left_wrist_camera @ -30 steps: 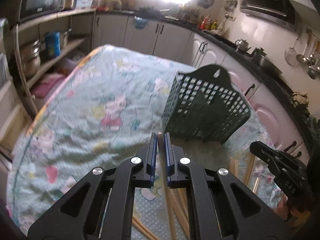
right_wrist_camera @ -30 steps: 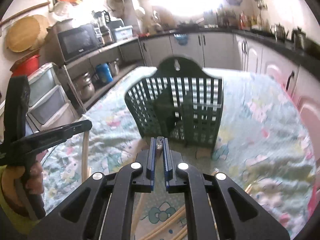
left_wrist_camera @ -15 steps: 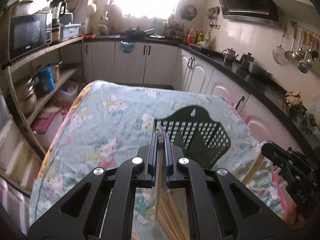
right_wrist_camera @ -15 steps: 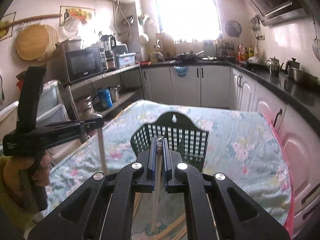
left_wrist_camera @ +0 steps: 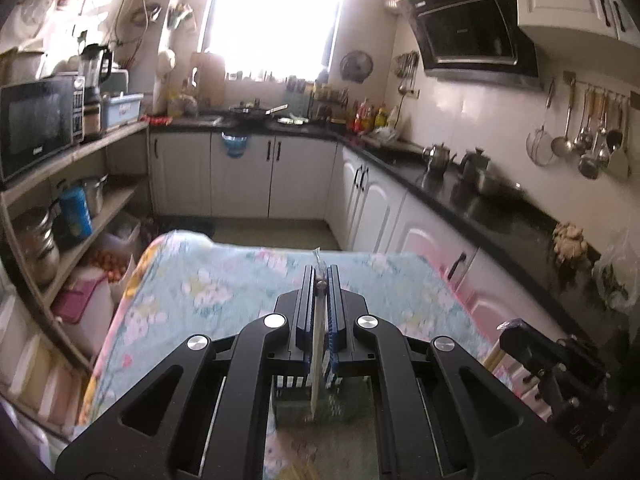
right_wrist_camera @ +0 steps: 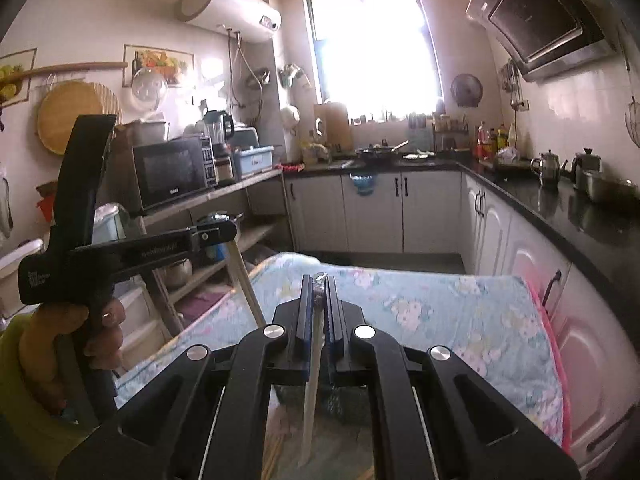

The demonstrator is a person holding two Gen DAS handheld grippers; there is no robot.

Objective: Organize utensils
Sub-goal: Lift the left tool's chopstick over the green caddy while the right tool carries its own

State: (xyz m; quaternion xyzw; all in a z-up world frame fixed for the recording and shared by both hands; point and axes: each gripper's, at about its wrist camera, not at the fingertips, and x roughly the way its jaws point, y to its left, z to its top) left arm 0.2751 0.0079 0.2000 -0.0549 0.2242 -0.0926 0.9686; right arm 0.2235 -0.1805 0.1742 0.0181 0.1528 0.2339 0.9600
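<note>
Both the left gripper [left_wrist_camera: 321,280] and right gripper [right_wrist_camera: 319,286] clamp a chopstick [left_wrist_camera: 317,360] each above the mostly hidden green basket [left_wrist_camera: 288,384]

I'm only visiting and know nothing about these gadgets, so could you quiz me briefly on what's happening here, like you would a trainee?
1. True or false: the left gripper holds a metal spoon.
2. What hangs from the right gripper? A) a chopstick B) a fork C) a ladle
3. Fill in: the table wears a floral ____.

Key: 1 false, its jaws are shut on a pale chopstick; 2 A; 3 tablecloth.
</note>
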